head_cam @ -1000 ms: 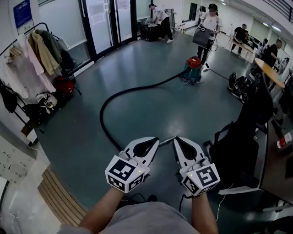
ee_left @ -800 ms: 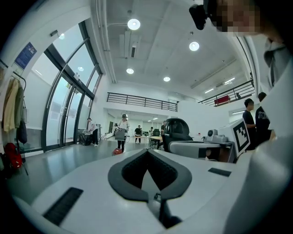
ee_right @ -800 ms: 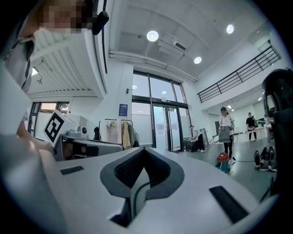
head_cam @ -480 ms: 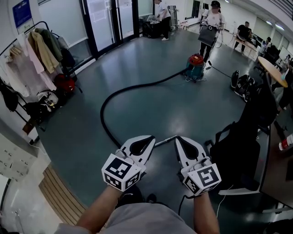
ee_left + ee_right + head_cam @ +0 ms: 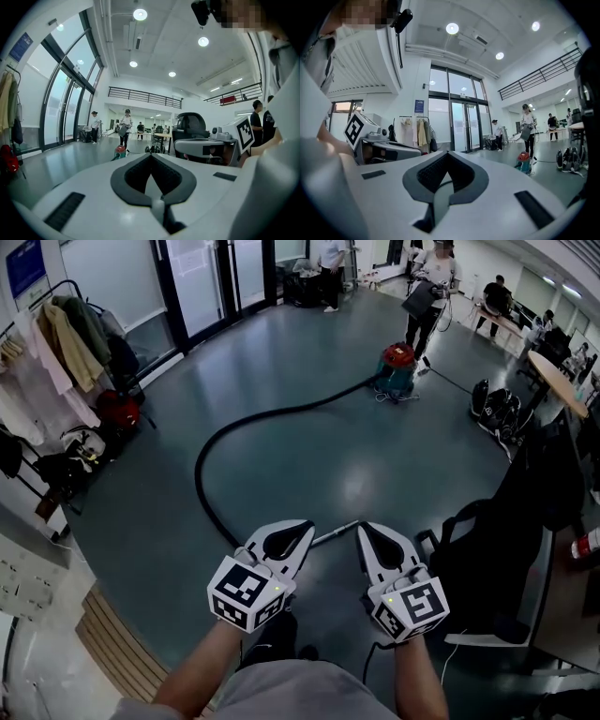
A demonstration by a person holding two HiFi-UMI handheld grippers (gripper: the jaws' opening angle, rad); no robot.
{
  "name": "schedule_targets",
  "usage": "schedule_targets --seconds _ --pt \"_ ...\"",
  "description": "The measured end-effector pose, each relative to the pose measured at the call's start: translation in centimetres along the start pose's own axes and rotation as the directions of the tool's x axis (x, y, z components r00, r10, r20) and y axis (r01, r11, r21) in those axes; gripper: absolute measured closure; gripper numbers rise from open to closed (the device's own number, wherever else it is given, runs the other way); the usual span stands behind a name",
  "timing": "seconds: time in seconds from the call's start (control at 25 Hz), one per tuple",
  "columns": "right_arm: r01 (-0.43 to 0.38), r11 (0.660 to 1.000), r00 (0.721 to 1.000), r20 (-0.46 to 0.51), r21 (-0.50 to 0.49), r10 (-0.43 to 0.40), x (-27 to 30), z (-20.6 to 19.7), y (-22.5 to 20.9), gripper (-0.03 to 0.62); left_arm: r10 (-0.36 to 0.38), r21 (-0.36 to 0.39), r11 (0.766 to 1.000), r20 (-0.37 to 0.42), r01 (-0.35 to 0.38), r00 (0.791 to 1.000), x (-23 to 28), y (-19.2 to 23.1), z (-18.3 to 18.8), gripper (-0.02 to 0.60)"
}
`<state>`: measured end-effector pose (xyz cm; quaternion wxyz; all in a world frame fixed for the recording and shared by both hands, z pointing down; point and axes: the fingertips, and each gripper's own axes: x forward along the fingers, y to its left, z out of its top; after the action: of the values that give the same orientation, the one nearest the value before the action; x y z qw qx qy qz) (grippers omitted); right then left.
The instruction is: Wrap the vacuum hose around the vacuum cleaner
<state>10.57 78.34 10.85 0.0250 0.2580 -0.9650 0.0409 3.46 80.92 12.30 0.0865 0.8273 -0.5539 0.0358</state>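
A red and teal vacuum cleaner (image 5: 397,368) stands far off on the grey floor; it also shows small in the left gripper view (image 5: 121,151) and the right gripper view (image 5: 525,162). Its black hose (image 5: 202,474) runs left from it in a wide bend, then comes back toward me. The hose ends in a metal wand (image 5: 333,532) lying on the floor between my gripper tips. My left gripper (image 5: 302,532) and right gripper (image 5: 366,532) are held side by side above the floor. Both are shut with nothing between the jaws.
A coat rack (image 5: 66,343) with clothes and bags stands at the left wall. A black office chair (image 5: 497,549) is close on my right. A person (image 5: 427,287) stands just behind the vacuum, others farther back. Wooden slats (image 5: 122,652) lie at lower left.
The room has slid a little in the head view as the person steps forward. Both grippers stay shut and side by side at the same spot in the picture.
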Motion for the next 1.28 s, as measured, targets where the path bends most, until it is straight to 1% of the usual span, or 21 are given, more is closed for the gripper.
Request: schedule_targets --seconds 0.2,0.44,0.64,0.8,0.92,1.12,1.28 --pt "0.026 1.0 0.999 -0.036 0.007 -0.026 5.8 -0.5 -2.7 0.591 -0.022 -0.008 1.0 -0.013 0.022 1.0 3.5 5.6 0.1 0.577" --pt "0.058 0.998 0.995 -0.079 0.025 -0.056 12.7 -1.1 -5.7 0.591 -0.054 -0.027 0.998 -0.055 0.053 0.997 7.2 11.9 -0.4 0.577" --pt "0.097 0.995 0.988 -0.125 0.019 -0.094 17.1 -2.3 -8.0 0.591 -0.099 -0.054 0.994 -0.081 0.095 0.992 10.4 15.9 -1.5 0.577" --pt "0.124 0.992 0.976 -0.182 -0.001 -0.122 19.0 -4.0 -10.4 0.591 -0.145 -0.05 0.989 -0.106 0.14 0.984 13.1 17.2 -2.7 0.577" --pt "0.143 0.99 0.968 -0.211 0.01 -0.137 19.9 -5.0 -12.1 0.591 -0.156 -0.066 0.987 -0.127 0.148 0.98 14.8 18.2 -3.5 0.577" --pt "0.148 0.989 0.959 -0.25 0.027 -0.136 21.3 -6.6 -15.8 0.591 -0.151 -0.077 0.987 -0.169 0.14 0.974 18.1 18.8 -4.7 0.577" --pt "0.105 0.993 0.959 -0.269 0.059 -0.085 22.1 -7.4 -19.0 0.591 -0.119 -0.077 0.991 -0.199 0.106 0.973 21.4 18.5 -4.9 0.575"
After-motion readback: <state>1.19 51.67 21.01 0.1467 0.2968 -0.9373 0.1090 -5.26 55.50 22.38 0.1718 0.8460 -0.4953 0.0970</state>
